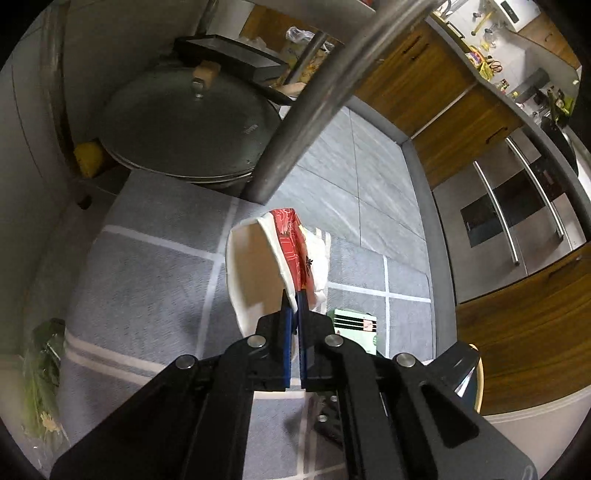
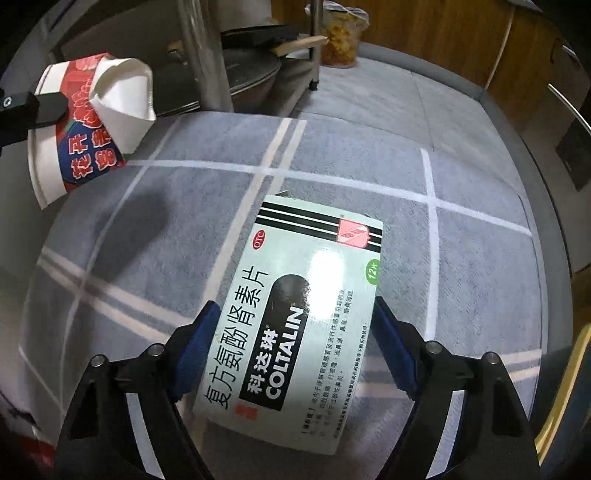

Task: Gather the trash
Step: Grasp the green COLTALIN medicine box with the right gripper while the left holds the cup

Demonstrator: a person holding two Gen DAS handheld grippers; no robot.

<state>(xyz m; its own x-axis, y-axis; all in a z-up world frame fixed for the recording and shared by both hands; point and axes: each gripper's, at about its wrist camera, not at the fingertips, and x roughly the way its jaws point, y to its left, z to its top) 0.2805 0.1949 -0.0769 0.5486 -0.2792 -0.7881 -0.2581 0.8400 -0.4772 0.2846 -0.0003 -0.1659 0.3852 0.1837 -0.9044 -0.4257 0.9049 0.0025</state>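
Observation:
A crushed red-and-white paper cup (image 1: 258, 266) hangs above the grey rug (image 1: 155, 258), its rim pinched flat in my left gripper (image 1: 293, 302), which is shut on it. The right wrist view shows the same cup (image 2: 85, 122) at the upper left with the left gripper's black finger (image 2: 48, 105) on it. A pale green medicine box (image 2: 306, 314) lies flat on the rug. My right gripper (image 2: 295, 304) is open and straddles the box, with a blue pad close to each long edge. The box (image 1: 354, 326) also shows just beyond the left gripper.
A lidded wok (image 1: 184, 125) sits low under a metal rack whose tube leg (image 1: 295, 122) stands just beyond the cup. Wooden cabinets (image 1: 443, 96) and an oven (image 1: 517, 221) line the right. A bag of greens (image 1: 40, 369) lies at the left. A snack tub (image 2: 343, 33) stands beyond the rug.

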